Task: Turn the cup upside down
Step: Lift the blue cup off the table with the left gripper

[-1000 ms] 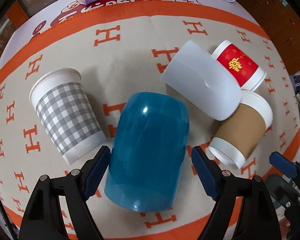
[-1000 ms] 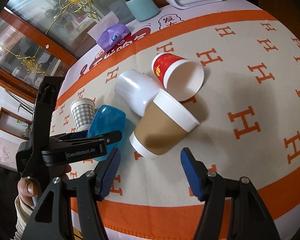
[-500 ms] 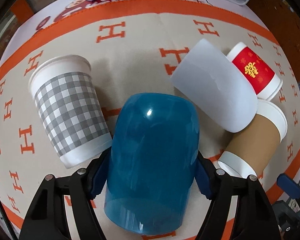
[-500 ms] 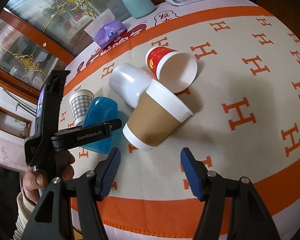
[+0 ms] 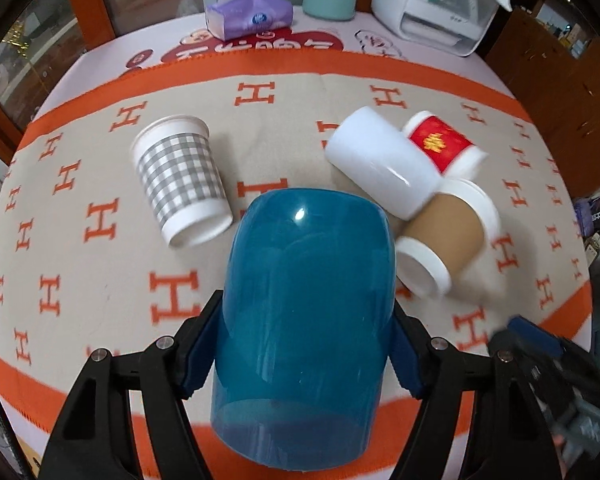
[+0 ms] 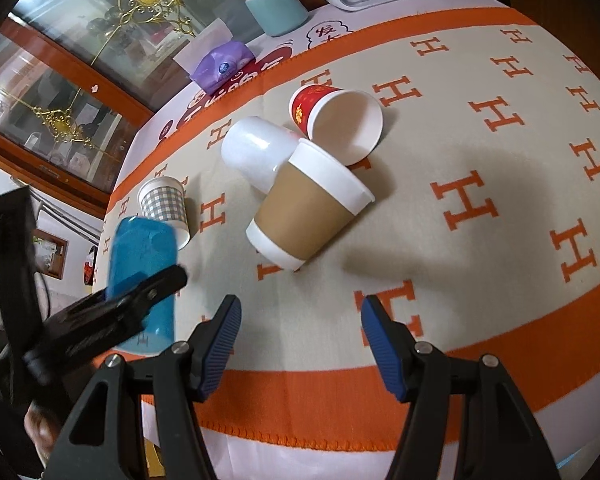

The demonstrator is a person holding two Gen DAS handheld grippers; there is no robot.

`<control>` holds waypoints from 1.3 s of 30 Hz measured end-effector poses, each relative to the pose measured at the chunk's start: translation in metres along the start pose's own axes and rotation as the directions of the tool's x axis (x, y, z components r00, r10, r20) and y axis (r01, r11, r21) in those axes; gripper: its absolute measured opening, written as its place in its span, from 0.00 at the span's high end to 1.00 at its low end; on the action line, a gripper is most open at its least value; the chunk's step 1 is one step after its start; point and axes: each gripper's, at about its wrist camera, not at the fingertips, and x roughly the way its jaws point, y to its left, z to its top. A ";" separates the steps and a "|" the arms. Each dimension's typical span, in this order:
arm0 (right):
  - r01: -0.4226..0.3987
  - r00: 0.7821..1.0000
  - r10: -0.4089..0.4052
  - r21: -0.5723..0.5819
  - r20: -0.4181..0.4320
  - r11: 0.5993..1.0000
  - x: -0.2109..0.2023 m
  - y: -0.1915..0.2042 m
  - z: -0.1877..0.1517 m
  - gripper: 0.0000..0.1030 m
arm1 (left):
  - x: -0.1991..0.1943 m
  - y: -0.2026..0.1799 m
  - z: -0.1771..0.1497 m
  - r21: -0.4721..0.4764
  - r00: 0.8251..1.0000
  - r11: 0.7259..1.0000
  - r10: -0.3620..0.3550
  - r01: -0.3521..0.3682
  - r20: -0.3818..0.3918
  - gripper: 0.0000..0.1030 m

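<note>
Tablecloth [image 5: 100, 272], orange-bordered with an H pattern, now sits farther below the left camera than half a second ago, which suggests the blue cup [image 5: 304, 320] has been lifted. That cup is the biggest thing in the left view. A second ago the left gripper [image 5: 304, 354] stood spread on either side of it; now both pads press its sides, pinching it near the open end, closed end pointing away. From the right wrist view it appears clear of the cloth, tilted. So the grasp looks made, and turning the cup mouth-down is probably what remains.

The brown cup [image 6: 304, 216], white cup [image 6: 256, 152], red cup [image 6: 336, 120] and checked cup [image 5: 180, 180] lie on their sides nearby. The right gripper [image 6: 300, 344] hangs wide open, holding nothing.
</note>
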 end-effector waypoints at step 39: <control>0.039 0.997 -0.039 0.000 -0.071 0.999 0.011 -0.021 -0.056 0.39 | 0.001 -0.010 -0.116 -0.009 0.994 1.000 -0.020 0.019 -0.110 0.09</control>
